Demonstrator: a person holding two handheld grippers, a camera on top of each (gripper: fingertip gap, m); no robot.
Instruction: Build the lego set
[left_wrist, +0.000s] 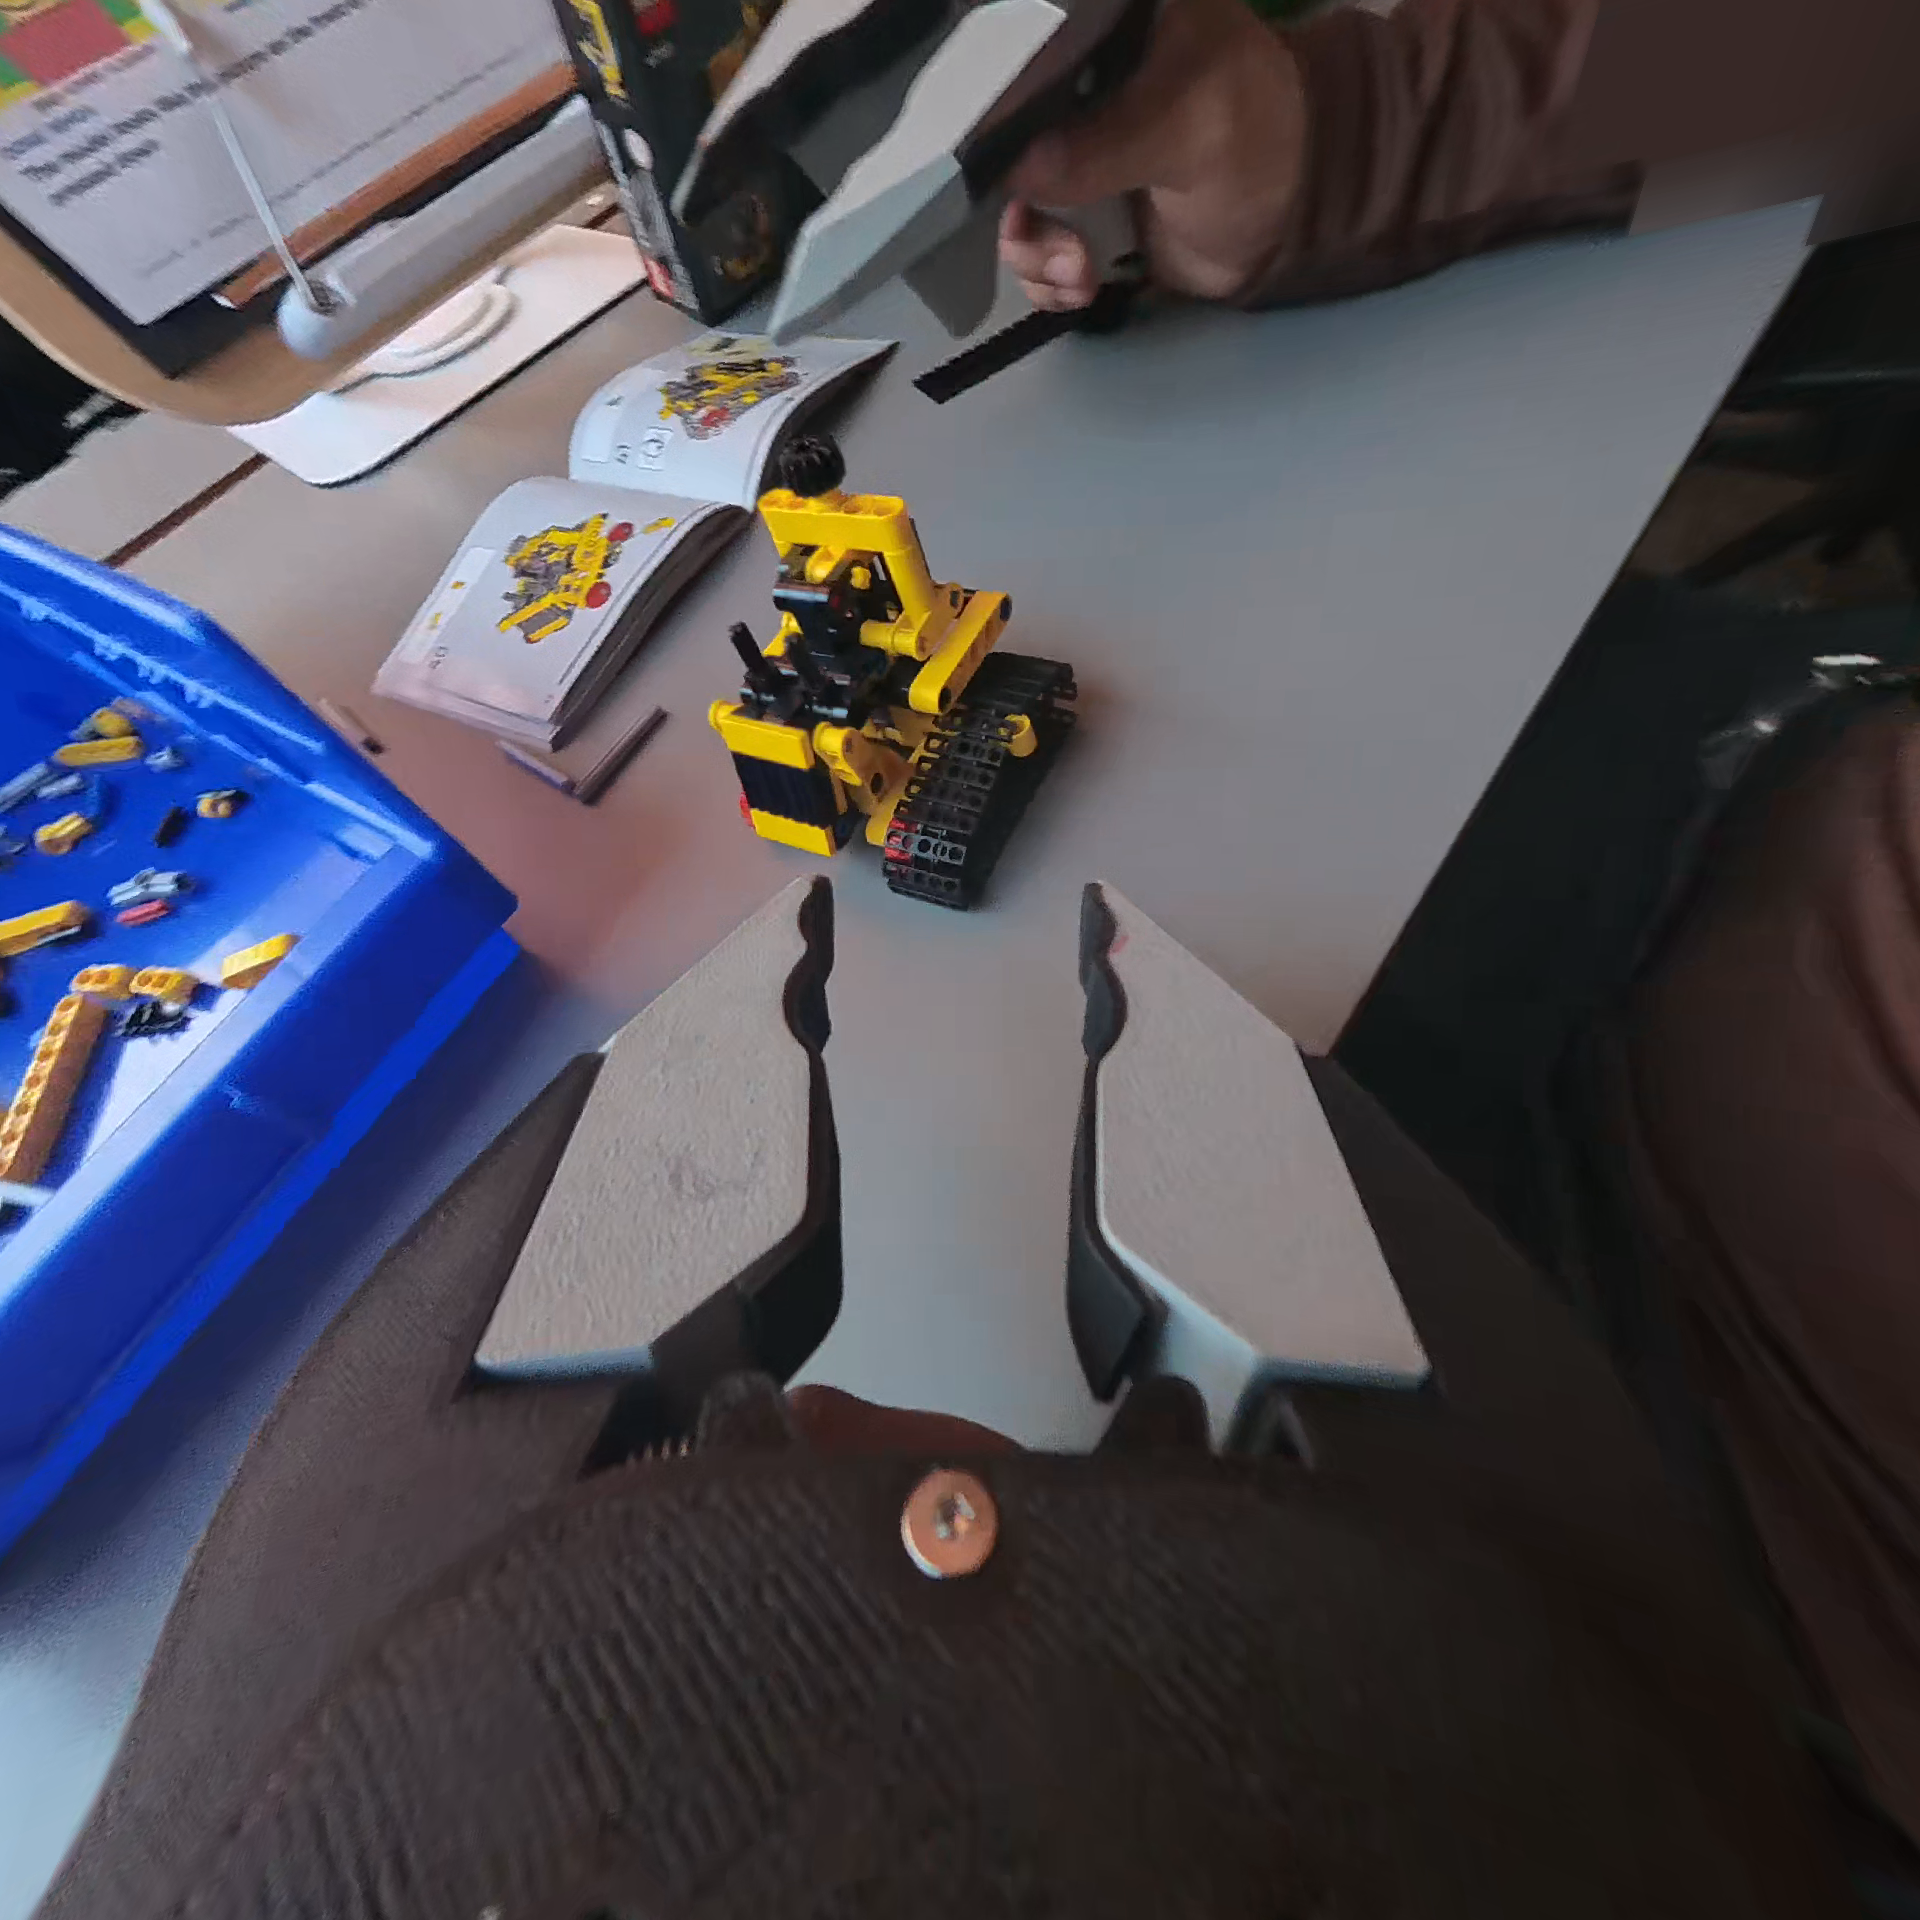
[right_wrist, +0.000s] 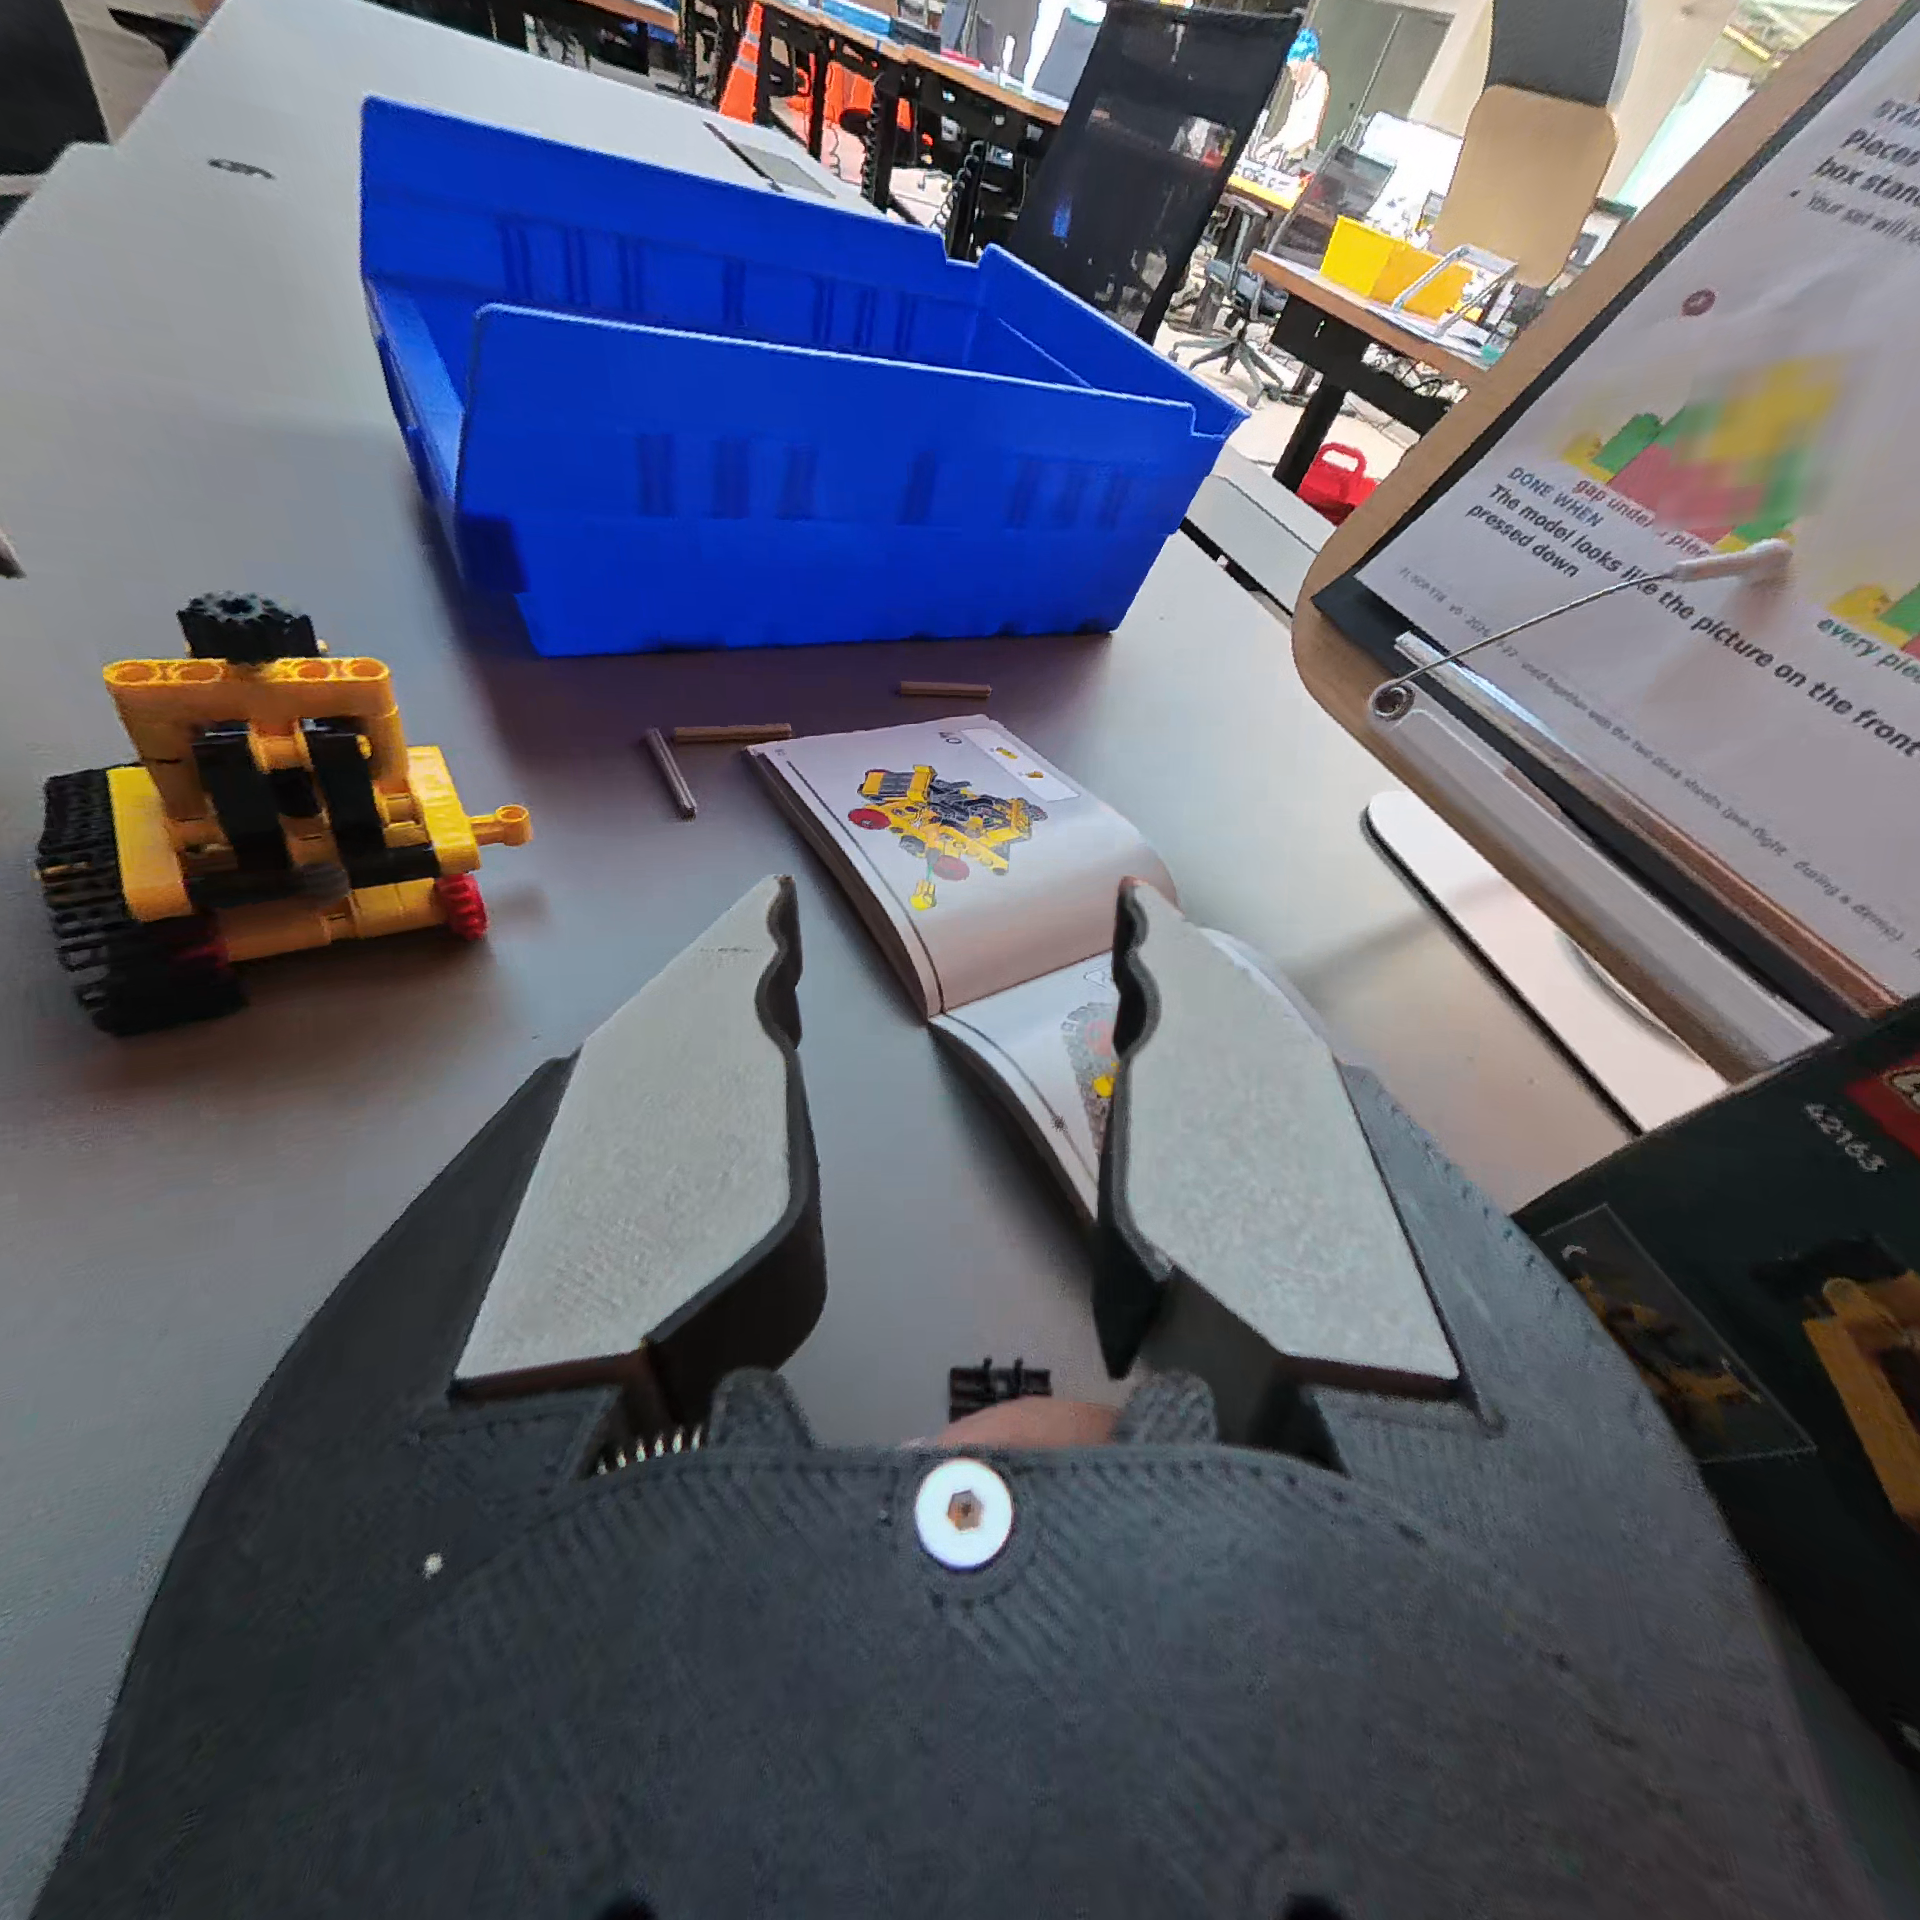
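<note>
Left gripper (left_wrist: 956, 914): jaws spread wide, holding nothing, poised above grey table (left_wrist: 1299, 623). Right gripper (right_wrist: 956, 920): likewise parted and unloaded, over open instruction booklet (right_wrist: 966, 831). Partly built yellow-and-black tracked lego model (left_wrist: 883, 696) upright on table, just ahead of left gripper, beside booklet. Blue bin (left_wrist: 312, 935) of loose pieces to left. Dark set box (right_wrist: 1766, 1299) and printed sheet on stand (right_wrist: 1714, 520), both bearing writing, not transcribed.

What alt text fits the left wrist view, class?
Open left tongs hover empty above a grey table, facing a yellow-and-black tracked Lego vehicle. An open instruction booklet lies beyond it; a blue parts bin sits left.
</note>
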